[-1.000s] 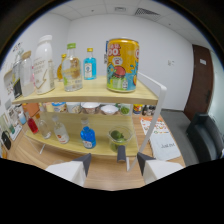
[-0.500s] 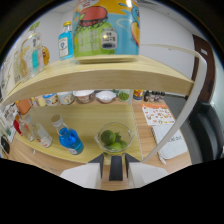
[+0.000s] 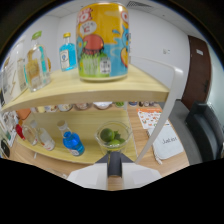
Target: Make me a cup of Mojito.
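The glass bowl of limes [image 3: 113, 138] sits on the lower shelf [image 3: 90, 156], straight ahead of the hand-held gripper [image 3: 114, 175] (fingers apart, holding nothing), beside a blue bottle [image 3: 72, 142].

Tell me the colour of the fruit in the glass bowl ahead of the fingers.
Green: limes in the bowl, gripper view.

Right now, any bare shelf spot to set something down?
Bare wood on the lower shelf between the blue bottle and lime bowl, and right of the bowl. Top shelf free right of the yellow can; its left is crowded with bottles.
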Action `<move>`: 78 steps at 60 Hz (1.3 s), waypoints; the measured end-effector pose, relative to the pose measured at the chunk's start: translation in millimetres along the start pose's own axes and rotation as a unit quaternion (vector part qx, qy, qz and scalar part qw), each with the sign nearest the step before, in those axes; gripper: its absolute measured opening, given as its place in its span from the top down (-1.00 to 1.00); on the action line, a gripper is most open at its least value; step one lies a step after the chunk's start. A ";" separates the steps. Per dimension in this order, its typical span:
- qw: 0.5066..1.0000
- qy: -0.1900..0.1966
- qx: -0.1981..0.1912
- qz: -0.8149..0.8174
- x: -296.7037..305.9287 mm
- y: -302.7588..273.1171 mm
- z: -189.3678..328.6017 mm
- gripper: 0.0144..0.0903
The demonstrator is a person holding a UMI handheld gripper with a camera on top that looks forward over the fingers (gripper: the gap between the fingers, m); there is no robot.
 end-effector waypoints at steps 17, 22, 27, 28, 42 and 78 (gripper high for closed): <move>0.999 -0.001 0.051 0.008 -35.8 -6.2 -72.6 0.95; 0.999 -0.003 0.046 0.010 -51.4 12.4 -78.9 0.95; 0.999 -0.006 0.036 0.020 -66.4 34.5 -78.2 0.95; 0.999 -0.004 0.033 0.018 -68.3 39.1 -77.0 0.95; 0.999 0.024 0.035 -0.030 -91.6 72.9 -66.1 0.95; 0.779 0.208 0.134 -0.576 -83.2 6.3 -66.8 0.95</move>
